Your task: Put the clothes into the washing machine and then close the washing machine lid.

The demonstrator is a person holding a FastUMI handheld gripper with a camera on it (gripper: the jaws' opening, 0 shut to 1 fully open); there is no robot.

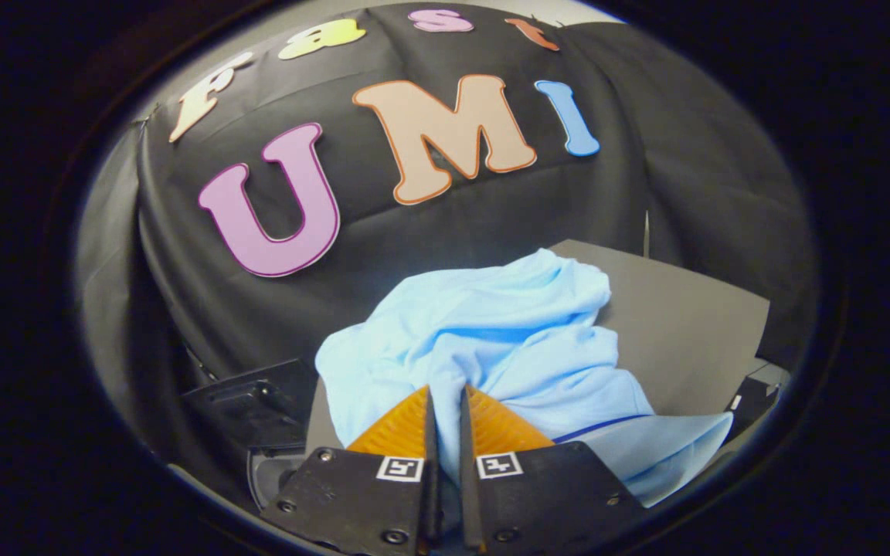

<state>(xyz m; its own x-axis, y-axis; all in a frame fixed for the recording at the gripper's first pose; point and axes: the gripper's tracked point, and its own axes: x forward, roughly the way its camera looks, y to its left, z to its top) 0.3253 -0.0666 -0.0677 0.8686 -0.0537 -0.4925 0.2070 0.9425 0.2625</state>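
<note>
gripper [445,401] | jaws nearly closed, pinching a fold of light-blue garment [507,340] | garment bunched over grey panel [684,324]

one light-blue garment [507,340]; one tongs [445,398], two fingers pinching it; one grey panel [684,324]

Black cloth wall [491,208] hangs draped w/ folds across the back. Grey flat board [684,324] leans tilted in front of it, on the right. Dark black device/box [248,405] sits low on the left, near the cloth's bottom edge; can't tell what it is. Small dark item w/ white tag [750,398] far right, below the board, too small to ID.
</note>
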